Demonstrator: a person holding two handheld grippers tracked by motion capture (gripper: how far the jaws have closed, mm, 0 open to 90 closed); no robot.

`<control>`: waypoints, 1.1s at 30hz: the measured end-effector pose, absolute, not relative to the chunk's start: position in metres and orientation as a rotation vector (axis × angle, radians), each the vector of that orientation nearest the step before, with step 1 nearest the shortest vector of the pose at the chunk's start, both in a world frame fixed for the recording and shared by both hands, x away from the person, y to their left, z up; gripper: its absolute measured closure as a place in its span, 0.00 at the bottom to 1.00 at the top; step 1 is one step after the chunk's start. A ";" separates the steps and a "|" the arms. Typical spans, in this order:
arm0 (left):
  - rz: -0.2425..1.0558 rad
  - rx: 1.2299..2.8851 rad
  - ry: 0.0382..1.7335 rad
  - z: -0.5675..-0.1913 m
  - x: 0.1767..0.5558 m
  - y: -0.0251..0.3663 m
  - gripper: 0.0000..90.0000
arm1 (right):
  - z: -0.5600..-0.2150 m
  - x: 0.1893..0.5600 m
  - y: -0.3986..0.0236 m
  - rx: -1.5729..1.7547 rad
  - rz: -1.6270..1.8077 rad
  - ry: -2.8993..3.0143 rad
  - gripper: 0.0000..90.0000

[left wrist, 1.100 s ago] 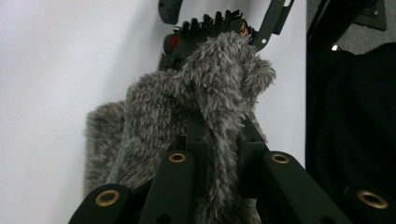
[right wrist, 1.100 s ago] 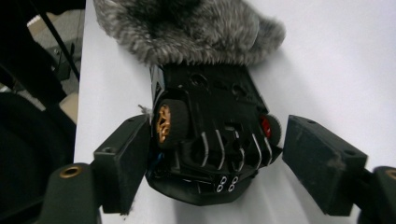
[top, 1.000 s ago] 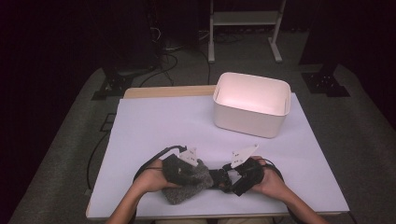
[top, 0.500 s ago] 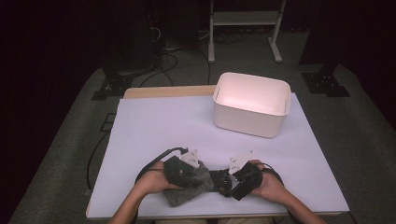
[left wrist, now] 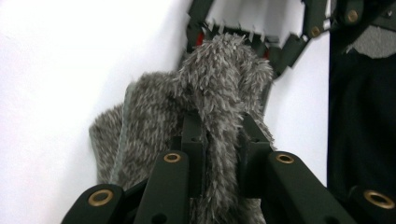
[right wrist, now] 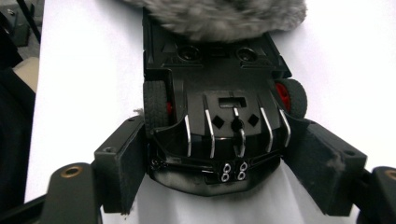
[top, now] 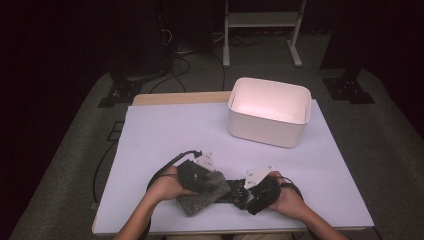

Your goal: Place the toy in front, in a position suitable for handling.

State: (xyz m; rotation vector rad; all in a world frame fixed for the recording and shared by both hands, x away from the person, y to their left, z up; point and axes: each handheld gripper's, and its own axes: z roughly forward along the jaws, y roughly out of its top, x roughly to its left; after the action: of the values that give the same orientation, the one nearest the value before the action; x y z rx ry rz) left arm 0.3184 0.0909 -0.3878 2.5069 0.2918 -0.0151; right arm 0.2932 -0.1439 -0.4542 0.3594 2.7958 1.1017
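White surface [top: 165, 135] carries a white bin [top: 269, 112] at the far right. Near its front edge, the left claw [left wrist: 219, 140] pinches a grey furry cloth [left wrist: 159, 135]. The right claw [right wrist: 229, 163] clamps a black toy car [right wrist: 219, 84], partly under the cloth.

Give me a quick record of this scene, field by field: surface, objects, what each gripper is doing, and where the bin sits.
surface: white table
objects: grey fuzzy cloth; black toy car; white bin
left gripper: shut on a fold of the grey fuzzy cloth
right gripper: jaws on either side of the black toy car's end, holding it
cloth and car: cloth lies over the car's far end
bin: far right of the table, apart from both grippers, nothing visible inside
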 end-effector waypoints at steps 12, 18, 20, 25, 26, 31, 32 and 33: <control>-0.051 2.538 0.193 -0.392 0.317 0.059 0.81 | -0.454 0.298 -0.151 0.361 1.189 2.859 0.24; -0.050 2.526 0.191 -0.386 0.313 0.061 0.67 | -0.456 0.298 -0.149 0.359 1.195 2.859 0.22; -0.043 2.521 0.199 -0.383 0.311 0.062 0.64 | -0.457 0.298 -0.149 0.358 1.189 2.860 0.23; 0.009 2.500 0.211 -0.371 0.308 0.061 0.52 | -0.456 0.297 -0.149 0.355 1.196 2.852 0.23; 0.009 2.500 0.211 -0.371 0.308 0.061 0.52 | -0.456 0.297 -0.149 0.355 1.196 2.852 0.23; -0.013 2.532 0.199 -0.379 0.309 0.055 0.61 | -0.456 0.296 -0.149 0.355 1.200 2.850 0.21; -0.023 2.543 0.205 -0.382 0.309 0.053 0.61 | -0.456 0.296 -0.149 0.355 1.200 2.850 0.21; -0.038 2.573 0.212 -0.391 0.311 0.051 0.67 | -0.456 0.296 -0.148 0.344 1.186 2.842 0.21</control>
State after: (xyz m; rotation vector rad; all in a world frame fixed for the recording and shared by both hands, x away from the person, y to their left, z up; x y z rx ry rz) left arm 0.3110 0.0508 -0.3907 2.5727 0.2117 -0.0380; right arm 0.2956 -0.1478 -0.4561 0.3442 2.8416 1.1863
